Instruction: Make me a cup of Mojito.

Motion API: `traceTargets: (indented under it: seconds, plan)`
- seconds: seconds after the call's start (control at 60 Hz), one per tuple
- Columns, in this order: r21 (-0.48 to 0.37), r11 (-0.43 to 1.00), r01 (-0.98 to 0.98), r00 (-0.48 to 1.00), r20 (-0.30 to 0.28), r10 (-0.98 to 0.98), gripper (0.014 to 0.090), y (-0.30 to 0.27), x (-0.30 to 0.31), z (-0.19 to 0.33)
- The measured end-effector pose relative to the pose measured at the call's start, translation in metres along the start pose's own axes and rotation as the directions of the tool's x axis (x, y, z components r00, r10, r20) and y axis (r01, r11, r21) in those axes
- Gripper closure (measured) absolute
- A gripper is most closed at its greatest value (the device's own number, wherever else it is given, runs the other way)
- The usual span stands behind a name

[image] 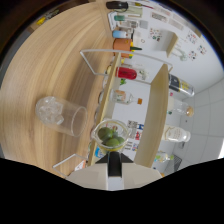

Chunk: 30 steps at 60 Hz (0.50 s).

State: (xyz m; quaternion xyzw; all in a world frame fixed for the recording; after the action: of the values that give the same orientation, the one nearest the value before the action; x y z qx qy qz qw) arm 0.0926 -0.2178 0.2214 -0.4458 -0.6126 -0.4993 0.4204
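Note:
The view is rolled on its side, so the wooden table (pixel 45 65) fills the left. A small clear glass jar (pixel 111 136) holding green limes sits just ahead of where my fingers lie, its mouth turned toward me. A dark wedge-shaped part (pixel 114 164) reaches up to the jar from below. A black area hides my fingers, so their grip on the jar cannot be made out. A clear empty tumbler (pixel 61 115) with a dimpled base is on the table beside the jar, apart from it.
Beyond the jar stands a wooden shelf unit (pixel 156 107) carrying bottles, among them a red one (pixel 127 73) and a clear one (pixel 125 97). A white wire frame (pixel 95 62) rises beside it. An orange cup (pixel 121 45) and more bottles stand farther along, with a white tiled wall (pixel 200 130) behind.

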Motion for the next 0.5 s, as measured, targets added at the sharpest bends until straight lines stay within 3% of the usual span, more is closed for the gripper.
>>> traceTargets:
  seconds: [0.25,0.383,0.5]
  plan:
    - [0.045,0.996,0.075,0.997,0.007,-0.076,0.0886,-0.013,-0.003,0.001]
    - [0.048,0.999,-0.012,1.0,0.001,0.012,0.0887,-0.009,0.004,-0.001]
    - [0.013,0.976,-0.218,0.976,-0.003,0.218,0.0885,-0.002,0.019,-0.009]
